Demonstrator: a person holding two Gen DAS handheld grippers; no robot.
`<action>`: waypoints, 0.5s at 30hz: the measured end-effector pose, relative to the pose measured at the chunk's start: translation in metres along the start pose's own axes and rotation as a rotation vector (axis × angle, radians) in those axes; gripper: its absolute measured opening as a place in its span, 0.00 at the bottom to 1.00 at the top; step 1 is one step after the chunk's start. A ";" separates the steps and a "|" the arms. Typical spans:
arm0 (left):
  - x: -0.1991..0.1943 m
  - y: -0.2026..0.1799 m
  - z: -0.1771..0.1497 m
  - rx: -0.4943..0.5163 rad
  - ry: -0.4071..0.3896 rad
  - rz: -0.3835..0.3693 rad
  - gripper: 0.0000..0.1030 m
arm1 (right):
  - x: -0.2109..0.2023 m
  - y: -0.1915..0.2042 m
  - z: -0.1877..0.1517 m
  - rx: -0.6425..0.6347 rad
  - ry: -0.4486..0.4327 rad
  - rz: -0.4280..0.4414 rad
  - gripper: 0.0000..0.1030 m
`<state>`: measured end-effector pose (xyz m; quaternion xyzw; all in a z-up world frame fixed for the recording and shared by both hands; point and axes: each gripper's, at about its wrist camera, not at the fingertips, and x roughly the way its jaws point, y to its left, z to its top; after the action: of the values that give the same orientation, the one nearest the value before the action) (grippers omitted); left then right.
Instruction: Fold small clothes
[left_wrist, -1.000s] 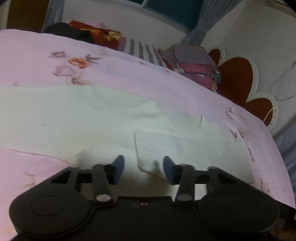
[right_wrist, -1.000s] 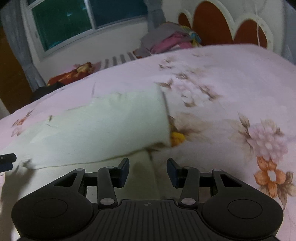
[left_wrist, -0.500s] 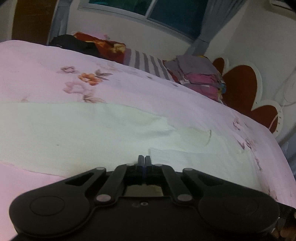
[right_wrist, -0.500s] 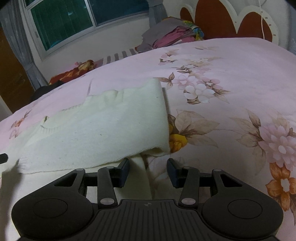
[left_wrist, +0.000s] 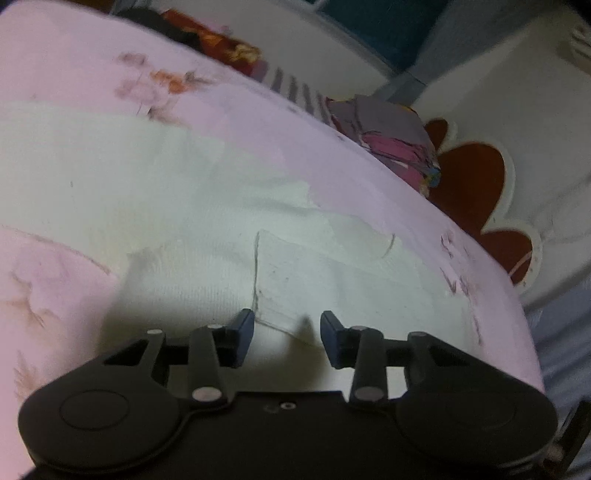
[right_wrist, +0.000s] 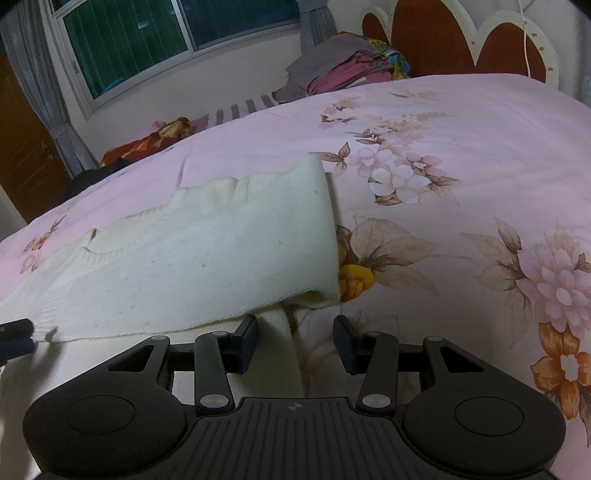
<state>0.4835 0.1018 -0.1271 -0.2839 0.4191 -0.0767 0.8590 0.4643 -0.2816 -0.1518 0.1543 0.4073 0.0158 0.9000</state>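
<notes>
A cream knitted sweater (right_wrist: 192, 266) lies on the pink floral bedspread (right_wrist: 461, 155), its right side folded over the body. It also shows in the left wrist view (left_wrist: 184, 206), with a folded edge near the fingers. My left gripper (left_wrist: 287, 334) is open and empty, just above the sweater's near edge. Its fingertips (right_wrist: 14, 336) show at the left edge of the right wrist view. My right gripper (right_wrist: 295, 339) is open and empty, its jaws either side of the sweater's lower right edge.
A pile of grey and pink clothes (right_wrist: 343, 70) lies at the head of the bed by the red heart-shaped headboard (right_wrist: 461, 40). Red and dark fabrics (right_wrist: 147, 144) lie beyond the far edge under the window. A wooden door (right_wrist: 26, 147) stands at left.
My left gripper was open a second ago, shut half a second ago, and is open again now, closer over the sweater. My right gripper stayed open and drew back slightly.
</notes>
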 end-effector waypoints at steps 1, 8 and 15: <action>0.005 0.003 0.001 -0.032 0.001 -0.013 0.29 | 0.000 0.000 0.000 0.000 0.000 -0.001 0.44; 0.005 0.012 0.011 -0.040 -0.053 -0.063 0.03 | 0.001 0.002 0.002 0.004 -0.004 -0.015 0.44; -0.024 0.037 0.032 -0.018 -0.109 -0.013 0.03 | 0.006 0.005 0.006 0.009 -0.018 -0.021 0.44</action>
<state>0.4893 0.1551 -0.1160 -0.2983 0.3707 -0.0629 0.8773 0.4729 -0.2779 -0.1511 0.1543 0.4008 0.0034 0.9031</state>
